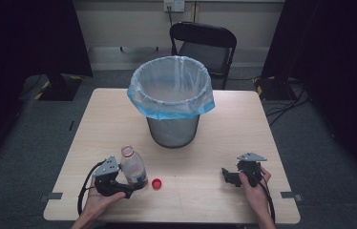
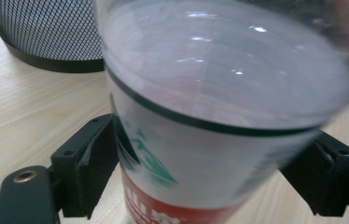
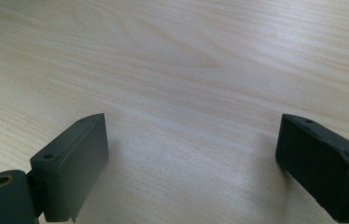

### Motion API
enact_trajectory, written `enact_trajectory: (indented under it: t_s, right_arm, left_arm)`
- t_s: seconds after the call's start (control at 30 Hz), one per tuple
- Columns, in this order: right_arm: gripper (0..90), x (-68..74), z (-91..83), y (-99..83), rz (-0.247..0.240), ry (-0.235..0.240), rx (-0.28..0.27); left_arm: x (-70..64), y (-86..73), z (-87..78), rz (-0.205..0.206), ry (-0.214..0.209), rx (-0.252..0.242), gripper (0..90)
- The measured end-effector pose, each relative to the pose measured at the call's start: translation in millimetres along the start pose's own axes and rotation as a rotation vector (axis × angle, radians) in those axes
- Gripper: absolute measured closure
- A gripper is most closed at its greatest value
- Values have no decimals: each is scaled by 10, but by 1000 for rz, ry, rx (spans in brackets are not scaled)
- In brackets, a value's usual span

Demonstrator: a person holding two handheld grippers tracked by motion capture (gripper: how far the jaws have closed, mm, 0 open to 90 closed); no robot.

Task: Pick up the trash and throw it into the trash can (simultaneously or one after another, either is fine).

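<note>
1. Tool on the left: its jaws are closed against the lower body of the plastic bottle, one on each side, as the left gripper view shows with the bottle filling the gap between them.
2. Bottle stands upright at the near left of the bench, neck open, with the red cap lying on the bench just to its right, apart from it.
3. Tool on the right rests at the near right with its jaws spread wide and nothing between them, as the right gripper view shows over bare wood.
4. Bin, lined with a blue bag, stands at the far middle of the bench, well apart from both tools.
5. Judging by the layout, the step in hand is carrying the bottle to the bin.
6. To do it well, keep the squeeze light, since thin plastic may buckle or slip.
7. Lift straight up, clear the rim, and release over the middle of the bin.
</note>
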State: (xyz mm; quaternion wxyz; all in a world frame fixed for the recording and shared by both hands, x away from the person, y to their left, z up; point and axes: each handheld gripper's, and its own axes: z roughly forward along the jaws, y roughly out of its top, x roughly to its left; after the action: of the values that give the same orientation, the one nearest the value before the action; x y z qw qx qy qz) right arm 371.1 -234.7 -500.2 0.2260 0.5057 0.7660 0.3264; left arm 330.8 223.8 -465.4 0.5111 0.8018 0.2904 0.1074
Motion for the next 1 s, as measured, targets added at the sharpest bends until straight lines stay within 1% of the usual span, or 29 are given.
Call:
enact_trajectory:
  t_s: [0.07,0.17,0.2,0.33,0.37,0.4,0.53,0.57,0.6,0.63,0.7,1.0]
  right_arm:
    - [86,0,0,0,0,0,0]
    - [86,-1,1,0,-1,0,-1]
    - [86,0,0,0,0,0,0]
    - [86,0,0,0,0,0,0]
    - [86,-1,1,0,-1,0,-1]
    - [86,0,0,0,0,0,0]
    - [86,-1,1,0,-1,0,-1]
    - [86,0,0,0,0,0,0]
    - [86,0,0,0,0,0,0]
    - [86,-1,0,0,-1,0,0]
    - [86,0,0,0,0,0,0]
    - [86,0,0,0,0,0,0]
  left_arm:
    - [1,0,6,5,3,-3,190]
    - [-4,-4,29,-3,1,1,190]
    - [-7,0,32,6,2,9,190]
    - [-34,-4,70,15,6,19,205]
    - [-36,-4,72,27,10,25,217]
    - [-35,-5,71,32,9,25,263]
    - [-31,1,62,24,6,29,271]
    - [-24,4,55,35,13,27,273]
    - [-21,5,51,37,13,26,275]
    - [-25,4,47,23,6,22,276]
    - [-17,8,33,22,4,9,277]
    - [27,26,-65,-40,-19,-65,278]
